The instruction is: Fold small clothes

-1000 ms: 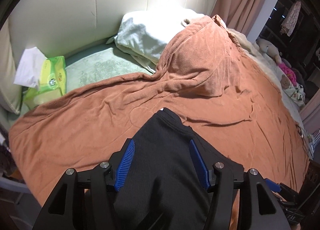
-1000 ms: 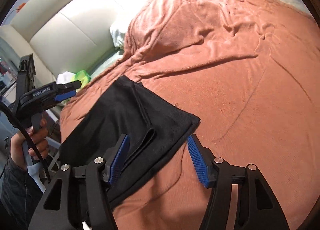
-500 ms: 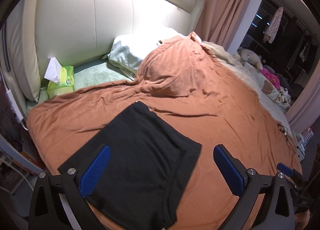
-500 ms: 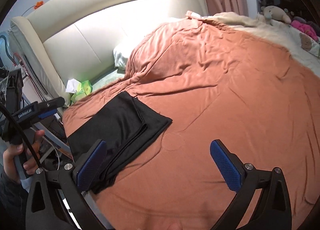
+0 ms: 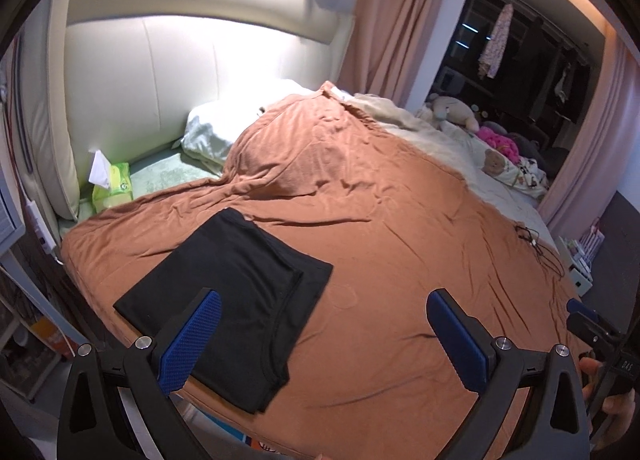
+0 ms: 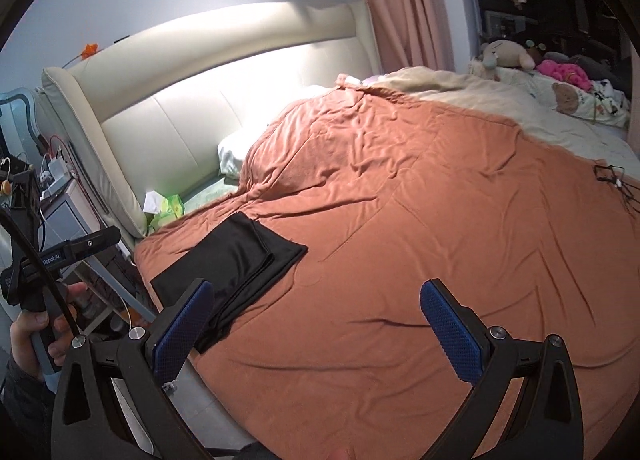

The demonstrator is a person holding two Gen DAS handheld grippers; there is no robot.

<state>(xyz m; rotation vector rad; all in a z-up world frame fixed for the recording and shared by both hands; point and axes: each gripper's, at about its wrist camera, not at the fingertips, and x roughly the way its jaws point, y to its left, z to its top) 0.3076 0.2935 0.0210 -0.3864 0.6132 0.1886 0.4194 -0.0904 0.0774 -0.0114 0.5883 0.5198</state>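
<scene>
Black garment (image 5: 228, 292) lies folded flat at the bed (image 5: 400, 260) corner nearest the headboard; left gripper (image 5: 320, 336) and right gripper (image 6: 316, 332) jaws just opened wide, nothing between them. I judge this fold done. Next move calls for a fresh piece, none visible.

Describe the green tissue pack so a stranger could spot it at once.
Start at the cream padded headboard. At its foot, beside the white pillow, on the pale green sheet left bare by the orange blanket, sits the tissue pack. It alone is bright lime green, a white tissue poking out.
</scene>
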